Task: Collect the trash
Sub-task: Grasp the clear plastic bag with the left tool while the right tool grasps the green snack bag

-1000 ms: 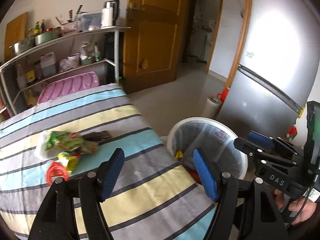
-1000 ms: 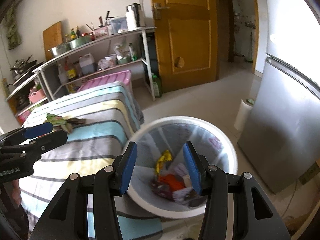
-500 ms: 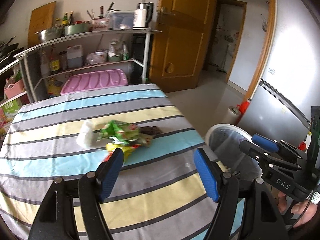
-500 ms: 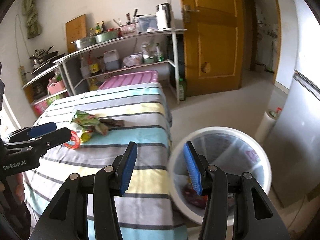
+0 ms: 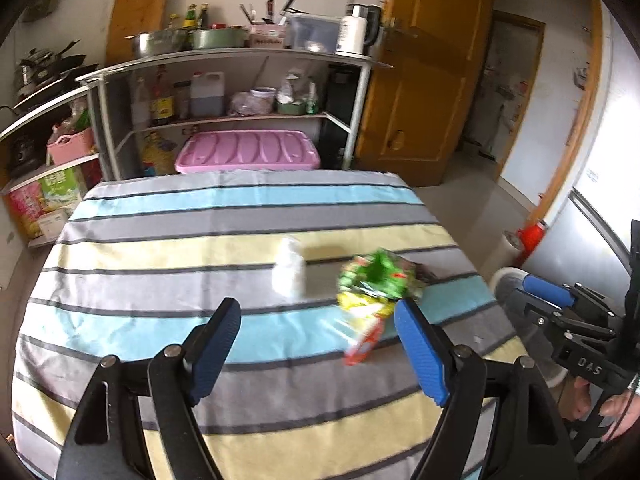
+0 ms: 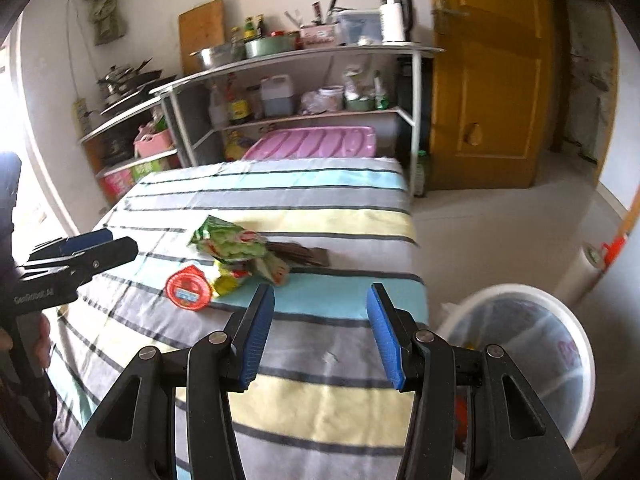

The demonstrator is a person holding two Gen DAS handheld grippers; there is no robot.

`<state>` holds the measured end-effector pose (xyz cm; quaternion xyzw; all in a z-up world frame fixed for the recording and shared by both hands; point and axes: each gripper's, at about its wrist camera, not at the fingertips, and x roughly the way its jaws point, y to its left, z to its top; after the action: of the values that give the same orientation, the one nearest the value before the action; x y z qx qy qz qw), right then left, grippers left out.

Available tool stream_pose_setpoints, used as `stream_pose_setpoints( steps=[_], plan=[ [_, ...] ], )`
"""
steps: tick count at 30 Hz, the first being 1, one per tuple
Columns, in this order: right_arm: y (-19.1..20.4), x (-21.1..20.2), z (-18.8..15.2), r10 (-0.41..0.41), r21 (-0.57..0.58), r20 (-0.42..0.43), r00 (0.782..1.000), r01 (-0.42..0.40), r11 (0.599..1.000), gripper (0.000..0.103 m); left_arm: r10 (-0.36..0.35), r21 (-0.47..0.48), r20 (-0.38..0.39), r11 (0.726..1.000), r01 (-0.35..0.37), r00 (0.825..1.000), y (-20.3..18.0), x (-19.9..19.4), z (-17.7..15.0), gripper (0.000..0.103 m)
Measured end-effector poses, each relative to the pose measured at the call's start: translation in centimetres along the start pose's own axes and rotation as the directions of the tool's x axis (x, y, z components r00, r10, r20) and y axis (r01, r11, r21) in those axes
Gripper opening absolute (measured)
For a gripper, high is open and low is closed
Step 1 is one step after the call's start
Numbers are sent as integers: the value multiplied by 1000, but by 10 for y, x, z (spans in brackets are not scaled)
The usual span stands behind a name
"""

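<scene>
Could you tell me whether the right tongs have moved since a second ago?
Yes. The right tongs swung left, from over the bin to over the striped table.

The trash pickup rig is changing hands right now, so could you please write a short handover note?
Left gripper: open, empty, above the striped tablecloth.
Right gripper: open, empty, near the table's bin-side edge.
On the table: crumpled green snack wrapper, yellow wrapper beneath it, round red foil lid, dark brown wrapper, small white plastic bottle.
White lined trash bin on the floor beside the table, already holding some trash.
Left: pick up each piece and drop it in the bin.
</scene>
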<state>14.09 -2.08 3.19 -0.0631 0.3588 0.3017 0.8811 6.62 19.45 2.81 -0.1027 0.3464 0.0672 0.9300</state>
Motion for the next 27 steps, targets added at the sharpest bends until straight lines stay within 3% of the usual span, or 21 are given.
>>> stream_pose_setpoints(
  steps=[5, 8, 13, 21, 27],
  plan=[
    [19, 21, 18, 91, -26, -14, 996, -92, 995, 51, -15, -68, -5, 998, 15, 1000, 29, 8, 9, 84],
    [30, 34, 26, 144, -49, -25, 989, -145, 988, 59, 1, -79, -8, 997, -2, 1000, 40, 13, 14, 84],
    [46, 53, 32, 217, -97, -48, 975, -221, 970, 60, 5, -97, -38, 995, -8, 999, 52, 31, 20, 84],
    [59, 89, 33, 133, -192, -105, 985, -152, 970, 60, -33, -111, -78, 993, 25, 996, 54, 60, 25, 84],
    [46, 101, 35, 158, -150, -140, 977, -179, 972, 60, -79, -108, -131, 992, 65, 988, 45, 84, 27, 84]
  ],
)
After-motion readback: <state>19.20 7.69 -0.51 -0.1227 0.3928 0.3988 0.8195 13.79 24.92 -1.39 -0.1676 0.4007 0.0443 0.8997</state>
